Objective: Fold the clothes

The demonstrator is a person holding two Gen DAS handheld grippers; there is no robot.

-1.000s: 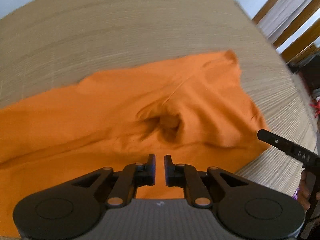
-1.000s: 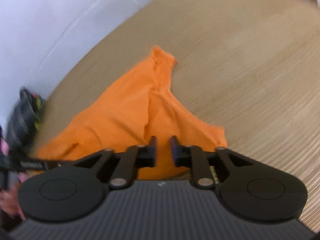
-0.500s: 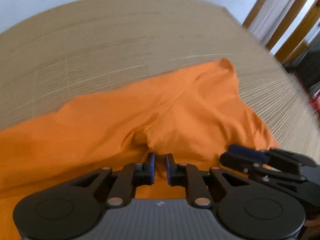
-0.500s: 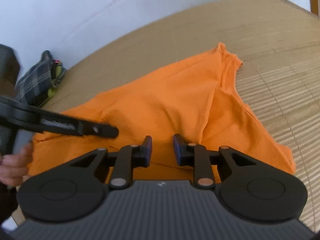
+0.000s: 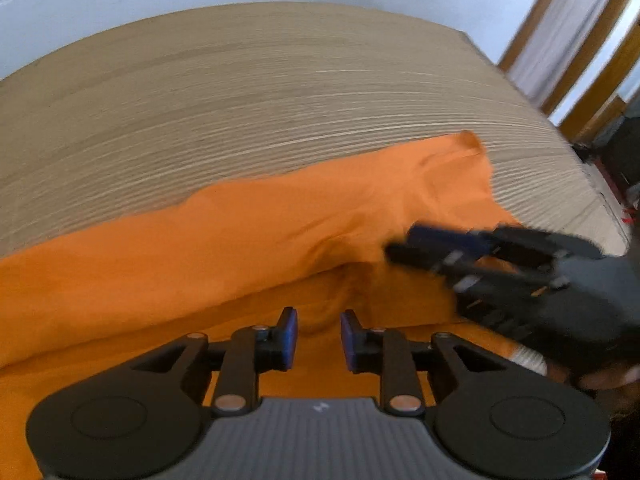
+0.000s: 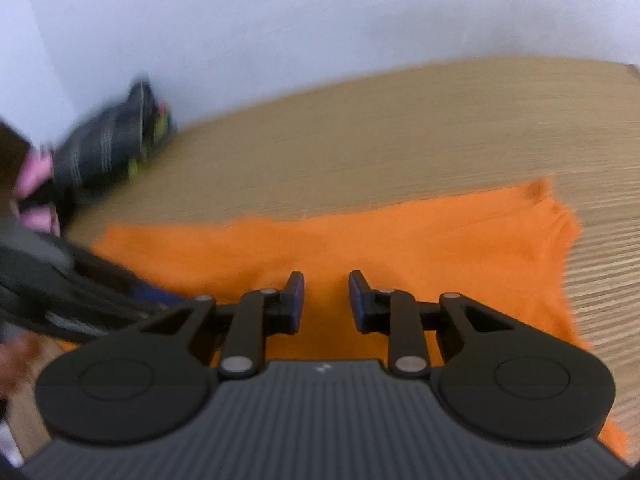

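Only the right wrist view shows the dark plaid cloth bundle (image 6: 108,148) beyond the orange cotton garment (image 5: 240,232) on the wooden tabletop (image 5: 240,92), while the left hand-held gripper (image 5: 319,335) is opening with a fabric ridge between its jaws and the right hand-held gripper (image 6: 326,300) hangs partly open, empty.

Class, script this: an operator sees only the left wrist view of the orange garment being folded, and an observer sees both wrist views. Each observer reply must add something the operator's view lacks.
Operator: The right gripper is a blur here. Is it holding the orange garment?
Observer: No. In the right wrist view its jaws stand apart over the cloth, with nothing between them.
Operator: Is anything else on the woven surface?
Observer: Yes. A heap of dark checked clothes lies at the far left, by the wall.
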